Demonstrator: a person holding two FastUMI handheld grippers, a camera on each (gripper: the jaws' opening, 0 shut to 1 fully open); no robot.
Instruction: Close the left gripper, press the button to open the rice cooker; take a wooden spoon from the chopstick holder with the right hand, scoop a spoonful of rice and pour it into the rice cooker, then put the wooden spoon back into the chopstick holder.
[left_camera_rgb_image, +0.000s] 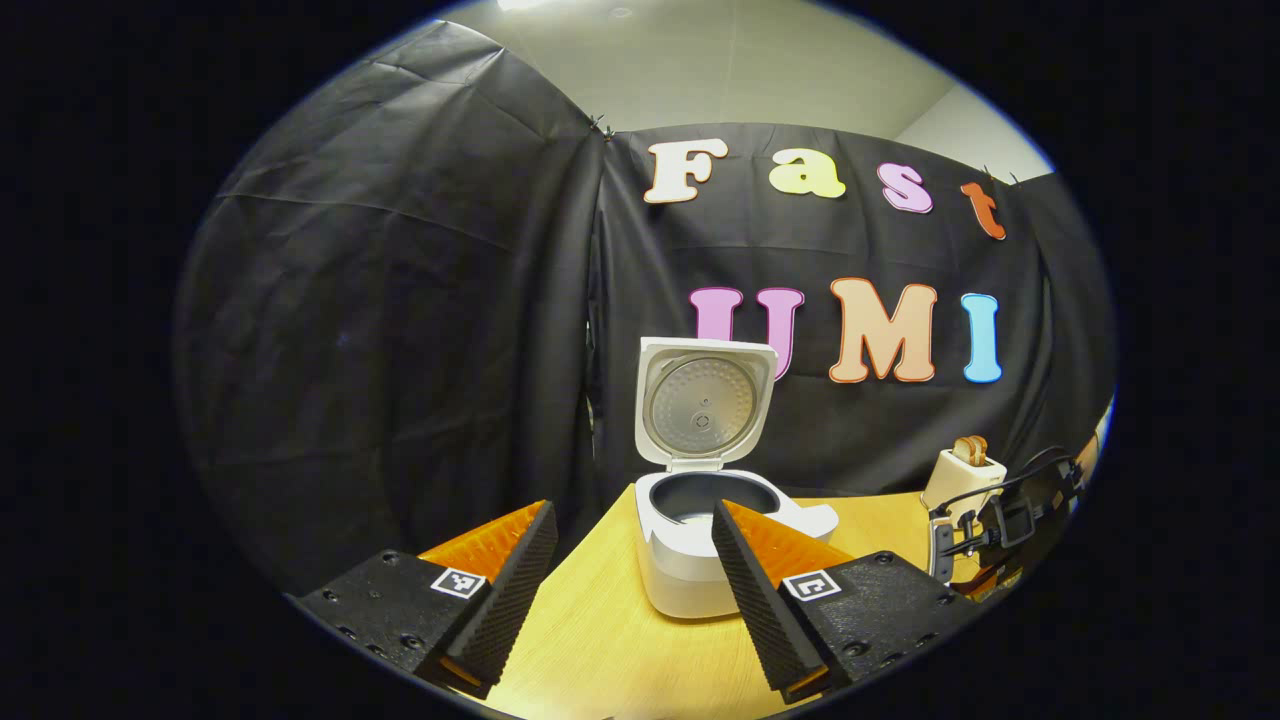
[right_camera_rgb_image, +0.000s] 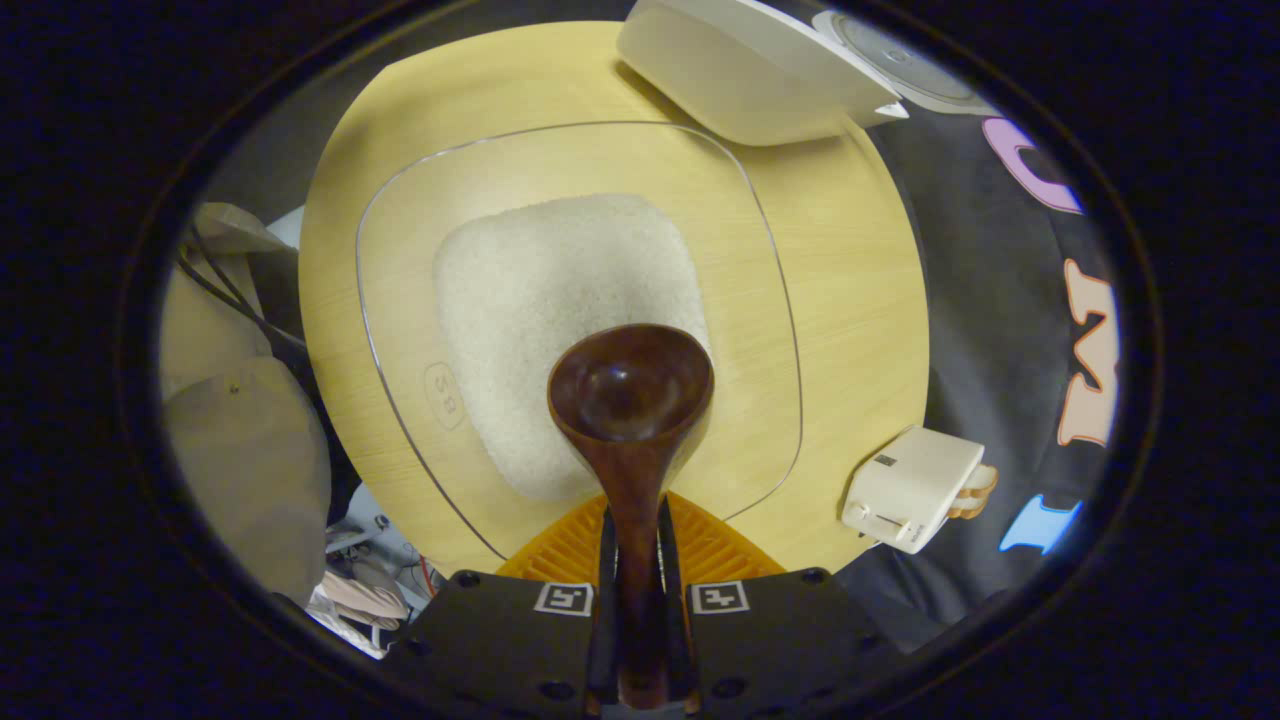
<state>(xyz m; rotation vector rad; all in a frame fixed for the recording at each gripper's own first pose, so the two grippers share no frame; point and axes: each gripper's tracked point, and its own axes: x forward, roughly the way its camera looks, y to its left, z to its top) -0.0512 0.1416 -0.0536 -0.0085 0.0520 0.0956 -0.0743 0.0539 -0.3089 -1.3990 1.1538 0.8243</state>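
1. In the left gripper view, the left gripper stands with its two fingers spread wide apart and nothing between them; it touches nothing.
2. Beyond the gap between those fingers sits the white rounded rice cooker on the pale wooden table. Its lid is swung up and stands upright at the back, the round metal inner plate facing the camera, and the dark inner pot lies exposed.
3. At the right edge of this view stands a small cream toaster with a slice of bread sticking out of the top. Just beside it, lower down, is the right gripper, seen from far off with dark cables around it.
4. In the right gripper view, the right gripper is clamped tight on the handle of a dark brown wooden spoon; both fingers press against the handle from either side.
5. The spoon's round bowl faces up and looks bare of grains. It hangs over the near edge of a heap of white rice lying in a clear square tray with rounded corners; whether the bowl touches the rice I cannot tell.
6. The rice cooker's white body shows at the top of this view, beyond the tray, and the cream toaster lies at the lower right by the table edge.
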